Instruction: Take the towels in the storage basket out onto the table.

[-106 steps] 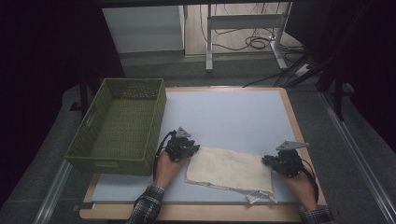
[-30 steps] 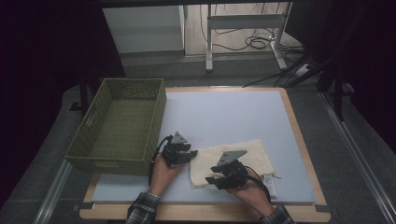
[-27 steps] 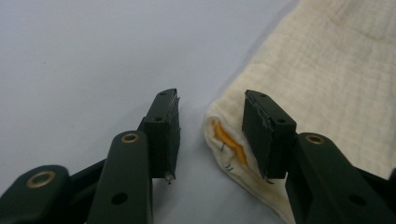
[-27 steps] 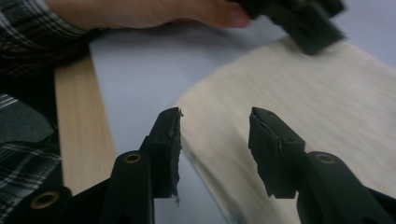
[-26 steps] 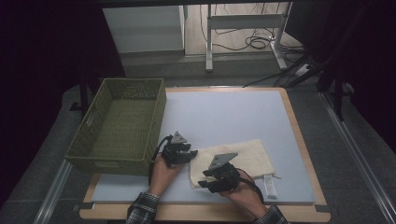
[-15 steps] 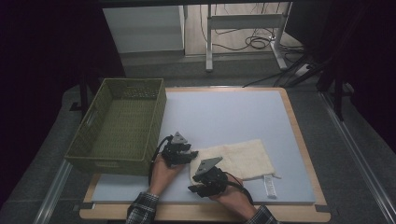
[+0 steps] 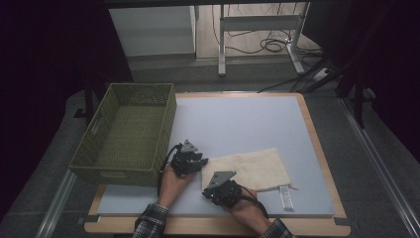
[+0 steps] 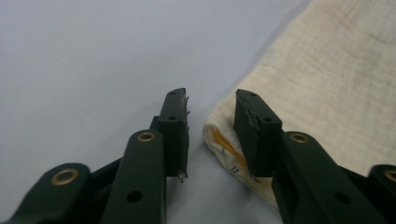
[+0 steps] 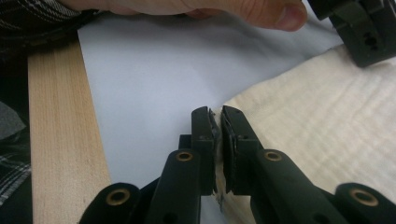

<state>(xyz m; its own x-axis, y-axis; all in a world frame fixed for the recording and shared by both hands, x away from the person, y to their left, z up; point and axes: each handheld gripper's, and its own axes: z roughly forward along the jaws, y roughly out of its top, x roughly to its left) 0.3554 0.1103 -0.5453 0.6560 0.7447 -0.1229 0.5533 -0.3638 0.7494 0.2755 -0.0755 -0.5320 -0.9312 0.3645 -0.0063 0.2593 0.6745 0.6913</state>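
Folded towel (image 7: 246,169) on mat (image 7: 237,119) beside basket (image 7: 130,133). Left gripper (image 8: 210,122): jaws just narrowing, straddling a corner, pads not yet pressing. Right gripper (image 9: 216,126): just clamped onto the near corner.

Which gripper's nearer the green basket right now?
Left. The left gripper sits just off the near right corner of the green basket, at the cloth's left edge. The right gripper is farther off, shut on the cloth's near left corner.
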